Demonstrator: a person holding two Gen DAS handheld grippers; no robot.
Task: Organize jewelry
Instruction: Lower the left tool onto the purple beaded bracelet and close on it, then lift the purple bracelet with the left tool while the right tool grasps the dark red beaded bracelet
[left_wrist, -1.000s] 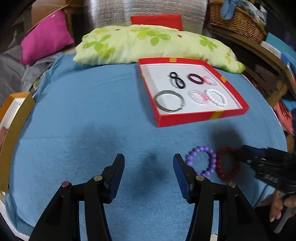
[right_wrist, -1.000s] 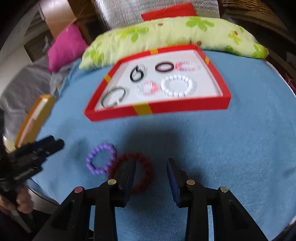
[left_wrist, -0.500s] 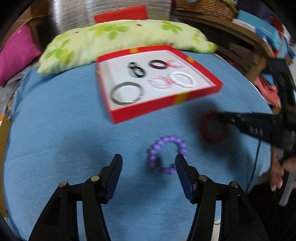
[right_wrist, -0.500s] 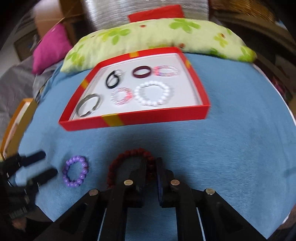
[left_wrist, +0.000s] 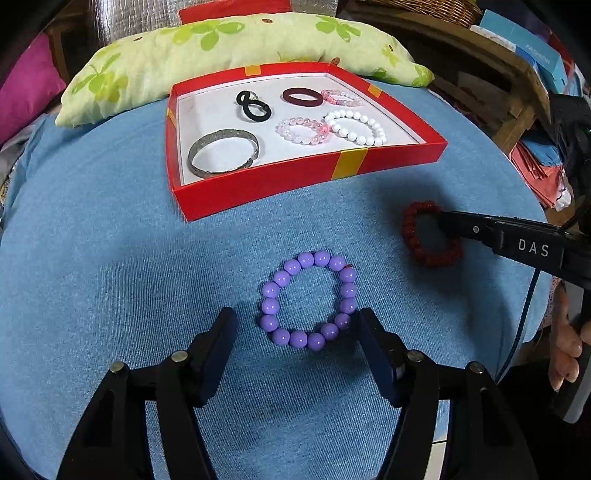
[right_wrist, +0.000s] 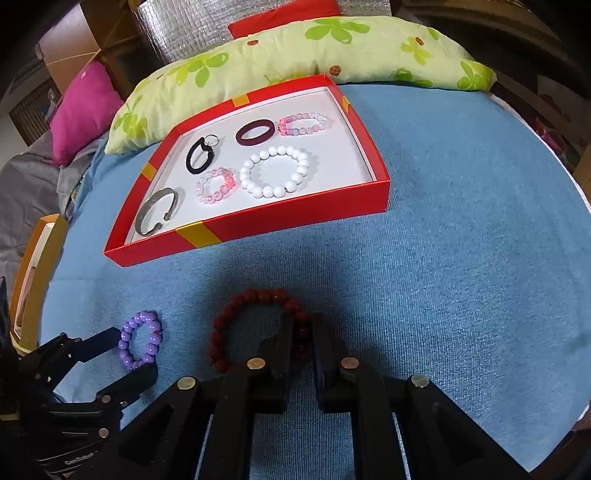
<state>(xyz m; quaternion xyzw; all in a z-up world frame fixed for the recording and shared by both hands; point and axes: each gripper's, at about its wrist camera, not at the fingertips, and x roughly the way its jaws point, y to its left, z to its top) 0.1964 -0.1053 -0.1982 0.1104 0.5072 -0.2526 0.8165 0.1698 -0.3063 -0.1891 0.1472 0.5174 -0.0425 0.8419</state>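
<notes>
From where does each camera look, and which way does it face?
Left wrist: on the left gripper, facing down at the purple bracelet; a hand shows at right.
Right wrist: on the right gripper, shut on the red bracelet.
Both show the red box, both bracelets and the other gripper.

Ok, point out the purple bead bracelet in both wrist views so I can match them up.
Left wrist view: purple bead bracelet lies low centre on the blue cloth, between the open left gripper fingers.
Right wrist view: it sits at the lower left, by the left gripper.
Shared landmark: the red box beyond it.
</notes>
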